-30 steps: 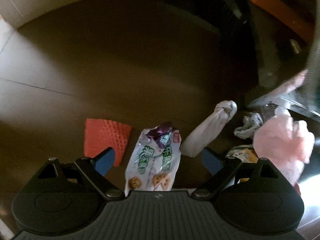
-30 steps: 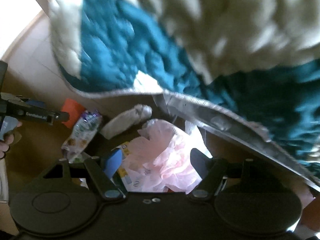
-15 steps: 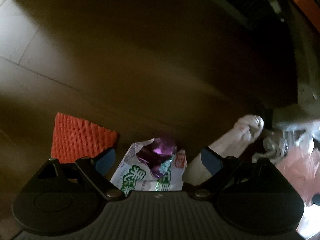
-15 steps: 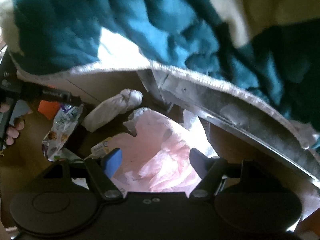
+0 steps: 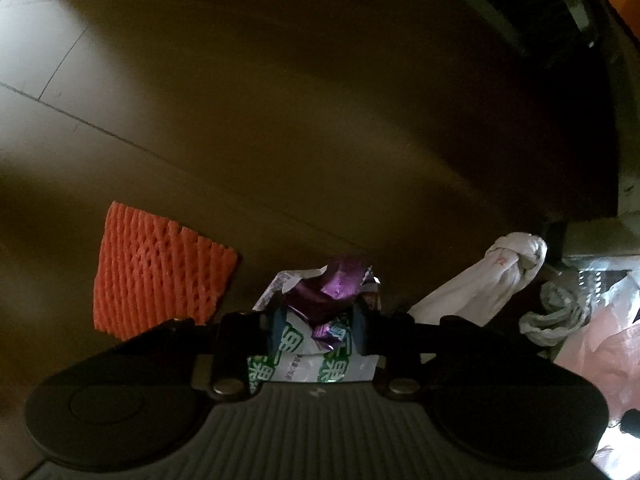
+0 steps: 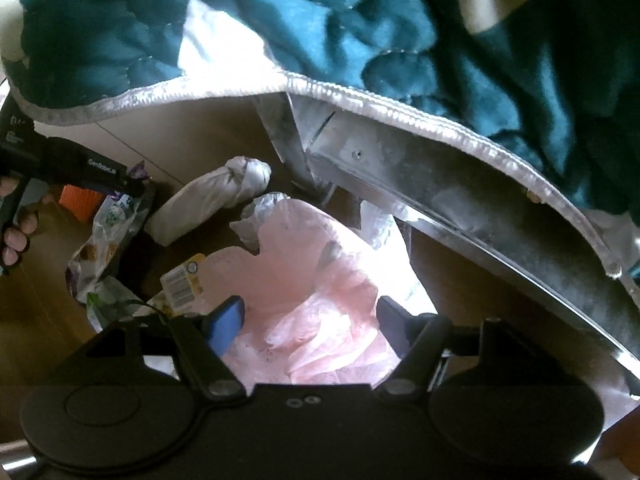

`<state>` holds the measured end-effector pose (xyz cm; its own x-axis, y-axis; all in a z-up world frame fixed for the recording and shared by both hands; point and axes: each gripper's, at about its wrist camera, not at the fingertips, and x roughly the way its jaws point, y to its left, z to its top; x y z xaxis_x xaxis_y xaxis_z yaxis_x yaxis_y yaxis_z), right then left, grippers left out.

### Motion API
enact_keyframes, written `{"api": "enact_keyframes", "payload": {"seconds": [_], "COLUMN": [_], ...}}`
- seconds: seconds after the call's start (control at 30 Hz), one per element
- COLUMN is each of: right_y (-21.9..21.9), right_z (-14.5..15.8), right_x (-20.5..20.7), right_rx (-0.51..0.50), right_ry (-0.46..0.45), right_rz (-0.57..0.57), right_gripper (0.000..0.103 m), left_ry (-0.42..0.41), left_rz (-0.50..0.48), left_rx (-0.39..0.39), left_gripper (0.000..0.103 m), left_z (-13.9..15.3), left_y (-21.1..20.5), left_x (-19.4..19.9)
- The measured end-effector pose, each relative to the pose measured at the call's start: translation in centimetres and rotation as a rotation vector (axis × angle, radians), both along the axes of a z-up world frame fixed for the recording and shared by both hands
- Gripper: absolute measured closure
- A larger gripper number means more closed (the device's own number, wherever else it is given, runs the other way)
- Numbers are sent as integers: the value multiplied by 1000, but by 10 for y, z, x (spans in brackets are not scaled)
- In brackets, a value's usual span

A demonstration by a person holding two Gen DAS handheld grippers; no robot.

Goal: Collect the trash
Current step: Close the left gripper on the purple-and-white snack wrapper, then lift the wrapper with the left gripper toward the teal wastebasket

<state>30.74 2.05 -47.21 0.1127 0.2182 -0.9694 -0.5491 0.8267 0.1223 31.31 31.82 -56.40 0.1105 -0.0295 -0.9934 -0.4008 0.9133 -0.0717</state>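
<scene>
Teal quilt (image 6: 400, 32) overhangs metal frame (image 6: 460, 184), shading floor. Pink plastic bag (image 6: 320, 280) lies open under your right gripper (image 6: 308, 320), jaws wide, easing inward, likely collection sack. Your left gripper (image 5: 316, 326) closing on snack wrapper (image 5: 304, 364), purple foil (image 5: 340, 284) on top; pad contact unclear. Orange foam net (image 5: 160, 272), knotted white bag (image 5: 492, 284) wait beside; dim light hides detail

There were two grippers, one snack wrapper (image 5: 320, 356) with one purple wrapper (image 5: 340, 288) between the left tongs, one orange net (image 5: 160, 276) left of them, one white bundle (image 5: 492, 284) (knotted) to the right, and one pink bag (image 6: 320, 280) between the right tongs.
</scene>
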Motion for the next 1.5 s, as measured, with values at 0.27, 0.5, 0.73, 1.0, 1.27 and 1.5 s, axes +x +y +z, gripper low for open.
{"api": "enact_keyframes", "payload": {"seconds": [0.27,0.5,0.73,1.0,1.27,1.5], "right_y": [0,-19,-40,-66,-90,-116], "right_z": [8,43,97,178,265,342], "right_x": [-3,-20,-42,-69,-95,-124], "right_rx": [-9,11,42,77,136,193], "right_ry": [-12,-58,-122,-229,-352,-484], "right_rz": [12,32,29,4,-43,-64], "right_gripper": [88,93,94,94,94,94], "left_ry": [-27,-71,-146,-266,-439,-602], "left_rz": [12,36,75,93,18,-34], "left_rx": [0,19,23,40,135,163], "left_gripper": [74,74,75,75,75,75], "left_z": [15,47,115,195,302,405], "left_y": [5,9,6,-2,-22,-46], "left_x": [-13,-44,-79,-114,-139,-156]}}
